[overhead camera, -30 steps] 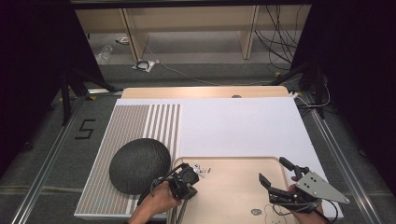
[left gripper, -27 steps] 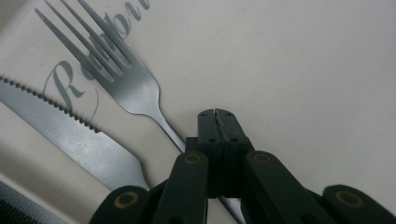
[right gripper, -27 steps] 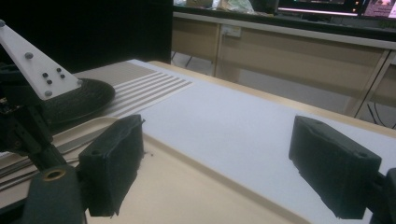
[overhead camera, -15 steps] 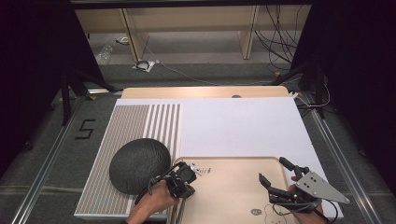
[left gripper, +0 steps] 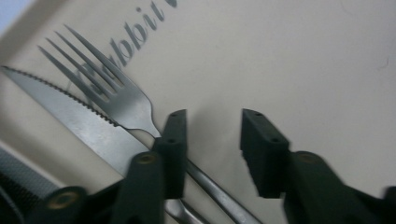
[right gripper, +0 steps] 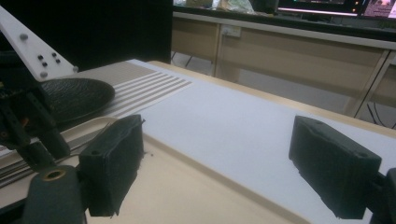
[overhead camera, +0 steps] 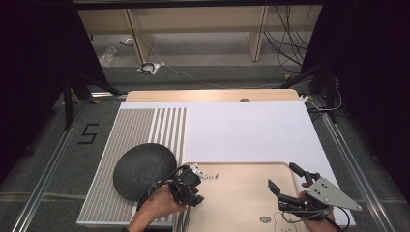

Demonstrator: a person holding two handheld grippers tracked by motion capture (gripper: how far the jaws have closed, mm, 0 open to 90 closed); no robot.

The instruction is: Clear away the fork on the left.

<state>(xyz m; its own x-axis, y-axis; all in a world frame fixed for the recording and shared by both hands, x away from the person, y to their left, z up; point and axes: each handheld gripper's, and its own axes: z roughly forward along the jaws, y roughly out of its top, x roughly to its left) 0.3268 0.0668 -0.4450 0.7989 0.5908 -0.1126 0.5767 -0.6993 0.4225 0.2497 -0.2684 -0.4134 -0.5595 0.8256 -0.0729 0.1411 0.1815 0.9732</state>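
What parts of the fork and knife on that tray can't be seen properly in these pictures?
- Fork: in the left gripper view its handle runs under the left gripper and off the bottom edge.
- Knife: its tip is cut off by the left edge of that view, its handle hidden behind the gripper body.
- Both pieces: in the high view the hand covers them.
- Tray lettering: cut off by the top edge of the left gripper view, too small in the high view.

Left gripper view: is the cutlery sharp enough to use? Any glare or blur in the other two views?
Left gripper view: fork and knife fairly sharp, jaws in front soft, no harsh glare. Right gripper view: near jaws blurred, white mat evenly lit, bright screens at top edge. High view: tray and mat well lit, surroundings dark, left gripper slightly soft.
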